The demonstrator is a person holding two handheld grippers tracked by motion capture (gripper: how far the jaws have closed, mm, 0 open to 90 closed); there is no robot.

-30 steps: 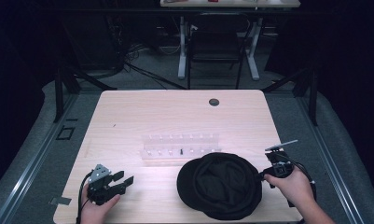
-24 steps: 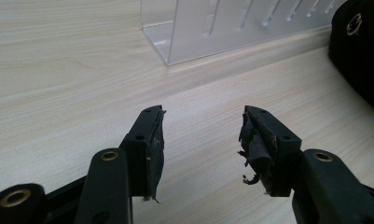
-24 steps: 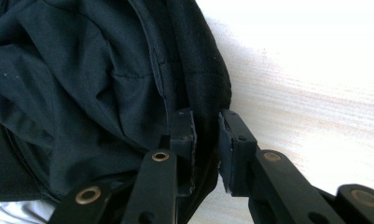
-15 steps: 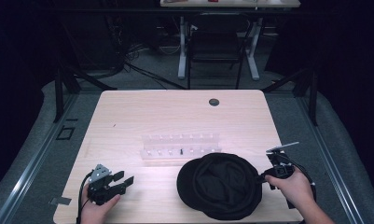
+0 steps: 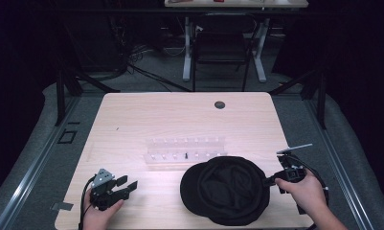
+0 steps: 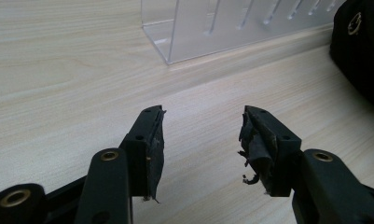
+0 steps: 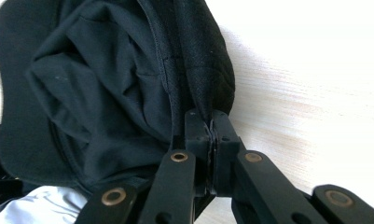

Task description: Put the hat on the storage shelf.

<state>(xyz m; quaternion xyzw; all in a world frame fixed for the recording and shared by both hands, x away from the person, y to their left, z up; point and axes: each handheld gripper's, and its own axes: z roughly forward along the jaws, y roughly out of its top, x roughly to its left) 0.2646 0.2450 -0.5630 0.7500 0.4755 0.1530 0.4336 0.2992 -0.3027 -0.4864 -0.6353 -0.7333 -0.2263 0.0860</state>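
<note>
A black cap [image 5: 225,189] lies upside down on the wooden table [image 5: 180,120], near its front right. My right gripper [image 5: 271,181] is shut on the cap's right edge; in the right gripper view its jaws pinch the stitched rim of the cap [image 7: 105,84] at the gripper [image 7: 211,122]. My left gripper [image 5: 129,187] rests at the front left of the table, held in a hand, its jaws open and pointing right. In the left gripper view the gripper [image 6: 201,135] stands open over bare wood, its pads [image 6: 252,144] frayed, with the cap [image 6: 362,42] at the far right.
A clear plastic rack [image 5: 187,149] with several slots lies across the middle of the table, just behind the cap; it appears as the rack [image 6: 231,25] ahead of the left gripper. A small dark round hole [image 5: 220,104] sits near the far edge. A chair [image 5: 220,45] stands beyond.
</note>
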